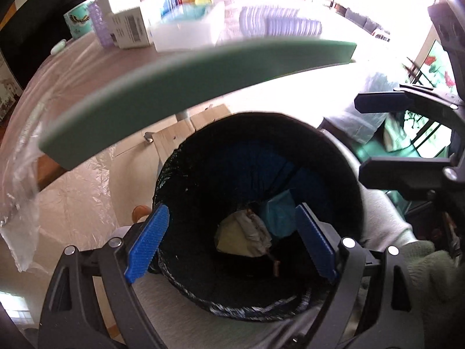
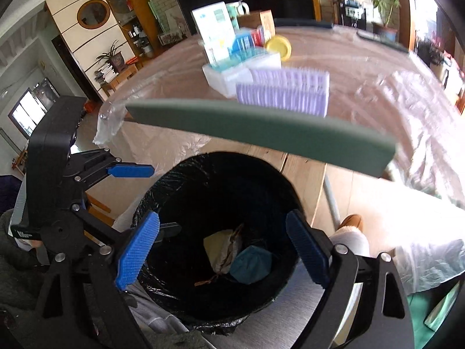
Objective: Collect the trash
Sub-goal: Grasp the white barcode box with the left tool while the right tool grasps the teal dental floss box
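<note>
1. Trash, a crumpled pale paper wad and a teal scrap, lay at the bottom of the round bin lined with a black bag.
2. I saw my left gripper spread wide above the bin, holding nothing.
3. My right gripper likewise stood released and empty.
4. A green foam edge strip ran along the table's near side.

No legible text or labels anywhere.

bin: before table | trash: in bin
</note>
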`<state>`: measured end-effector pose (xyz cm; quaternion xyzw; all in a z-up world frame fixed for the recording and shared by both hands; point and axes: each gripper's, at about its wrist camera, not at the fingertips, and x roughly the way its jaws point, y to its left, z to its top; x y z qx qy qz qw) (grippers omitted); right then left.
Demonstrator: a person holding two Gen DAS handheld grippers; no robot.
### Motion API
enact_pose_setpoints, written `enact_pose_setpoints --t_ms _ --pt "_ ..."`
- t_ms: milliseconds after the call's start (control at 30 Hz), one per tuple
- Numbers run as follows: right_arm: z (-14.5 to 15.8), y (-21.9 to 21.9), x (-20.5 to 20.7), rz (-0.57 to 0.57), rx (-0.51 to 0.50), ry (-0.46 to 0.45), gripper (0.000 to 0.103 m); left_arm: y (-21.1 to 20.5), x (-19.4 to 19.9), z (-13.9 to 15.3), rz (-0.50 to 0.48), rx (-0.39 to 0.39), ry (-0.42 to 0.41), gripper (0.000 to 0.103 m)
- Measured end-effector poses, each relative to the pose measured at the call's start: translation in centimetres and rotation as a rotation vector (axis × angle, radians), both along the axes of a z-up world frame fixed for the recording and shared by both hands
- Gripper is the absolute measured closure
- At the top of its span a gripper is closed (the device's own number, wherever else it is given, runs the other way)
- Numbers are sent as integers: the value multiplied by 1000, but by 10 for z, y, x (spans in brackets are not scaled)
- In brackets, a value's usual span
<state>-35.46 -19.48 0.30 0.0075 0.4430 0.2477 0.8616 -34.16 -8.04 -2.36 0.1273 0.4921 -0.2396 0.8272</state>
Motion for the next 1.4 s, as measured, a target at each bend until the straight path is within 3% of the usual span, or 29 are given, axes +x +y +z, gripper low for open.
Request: enact_pose_setpoints --t_ms 100,167,233,300,333,400,467,667,867,933,1100,1267,1400 --pt "28 -4 -11 -17 -30 -104 8 8 -9 32 -9 -66 -53 14" --pt "53 -9 -20 -51 -22 -215 4 17 -17 67 -1 -83 -172 14" --pt "79 -17 -26 -103 -7 -342 4 28 -21 100 34 -107 -303 6" --pt "102 -24 -27 -175 19 -475 4 41 -18 129 83 -174 -422 1" --pt "106 -26 -24 -206 33 -499 4 46 -15 137 110 -210 -463 1" --pt "104 -28 -1 -280 16 -427 4 56 2 141 183 -249 -464 1" --pt "95 -21 26 -211 20 -341 4 55 26 140 173 -250 -384 1" --pt "62 22 78 -59 -160 -279 4 54 85 133 190 -186 -349 1" --pt "48 41 112 19 -175 -211 4 40 126 120 142 -138 -346 2" --pt "46 46 122 31 -185 -204 4 36 137 118 118 -158 -324 9" --pt "38 53 141 66 -206 -168 4 30 162 107 42 -195 -225 53" --pt "30 58 149 100 -217 -142 5 22 169 102 9 -148 -238 57" --pt "22 60 158 113 -199 -94 15 16 175 100 -9 -139 -234 63"
